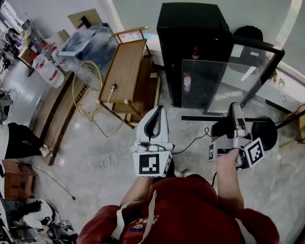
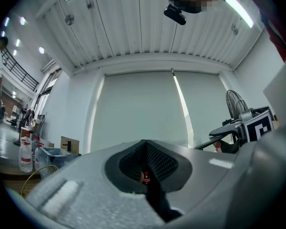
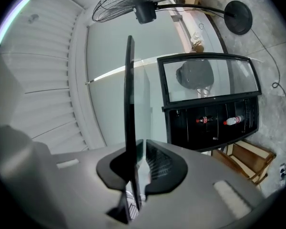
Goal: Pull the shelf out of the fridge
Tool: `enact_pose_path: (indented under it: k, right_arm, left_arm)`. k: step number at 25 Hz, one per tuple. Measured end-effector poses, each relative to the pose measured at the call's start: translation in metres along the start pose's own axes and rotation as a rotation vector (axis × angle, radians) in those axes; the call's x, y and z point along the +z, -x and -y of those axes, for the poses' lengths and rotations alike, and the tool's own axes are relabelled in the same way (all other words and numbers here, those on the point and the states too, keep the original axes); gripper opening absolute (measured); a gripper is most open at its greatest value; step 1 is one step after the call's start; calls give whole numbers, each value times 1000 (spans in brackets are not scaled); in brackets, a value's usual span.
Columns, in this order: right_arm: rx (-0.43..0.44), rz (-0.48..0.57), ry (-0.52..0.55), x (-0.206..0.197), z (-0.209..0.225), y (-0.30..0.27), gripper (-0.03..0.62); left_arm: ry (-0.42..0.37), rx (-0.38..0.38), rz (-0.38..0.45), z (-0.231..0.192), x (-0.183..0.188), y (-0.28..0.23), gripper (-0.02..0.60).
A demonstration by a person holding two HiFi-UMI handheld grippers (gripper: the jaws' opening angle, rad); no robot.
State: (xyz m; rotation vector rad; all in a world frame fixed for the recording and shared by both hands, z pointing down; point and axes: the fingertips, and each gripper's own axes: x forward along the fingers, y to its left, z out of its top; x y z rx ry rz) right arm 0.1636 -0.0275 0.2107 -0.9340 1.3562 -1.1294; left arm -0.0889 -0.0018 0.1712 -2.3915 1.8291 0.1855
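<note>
Right gripper view shows my right gripper clamped on shelf black edge; head view hides pinch. Left gripper closed, empty. Open floor between grippers.

The fridge is black. The shelf is clear glass with a thin black edge. The left gripper and the right gripper are pale grey, each carrying black-and-white square markers. The person's top is dark red. The bench is light brown wood. The floor is glossy pale grey, and the fan base is black.
</note>
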Motion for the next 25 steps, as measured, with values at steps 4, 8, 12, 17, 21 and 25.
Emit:
enact_pose_path:
  k: [4, 8, 12, 17, 21, 25]
  right_arm:
    - [0, -24, -3, -9, -1, 0, 25]
    - [-8, -25, -10, -10, 1, 0, 25]
    - [-4, -27, -15, -11, 2, 0, 25]
    - [-2, -31, -15, -12, 2, 0, 25]
    - [2, -31, -16, -12, 3, 0, 25]
    - [-8, -40, -8, -12, 6, -1, 25]
  left_arm:
    - [-8, 9, 6, -1, 3, 5, 5]
    - [-8, 20, 13, -2, 6, 6, 5]
    - [-6, 27, 13, -4, 4, 7, 6]
    - [-6, 29, 12, -5, 4, 5, 5]
    - [-6, 27, 9, -5, 2, 3, 5]
    - [-4, 32, 9, -6, 0, 2, 5]
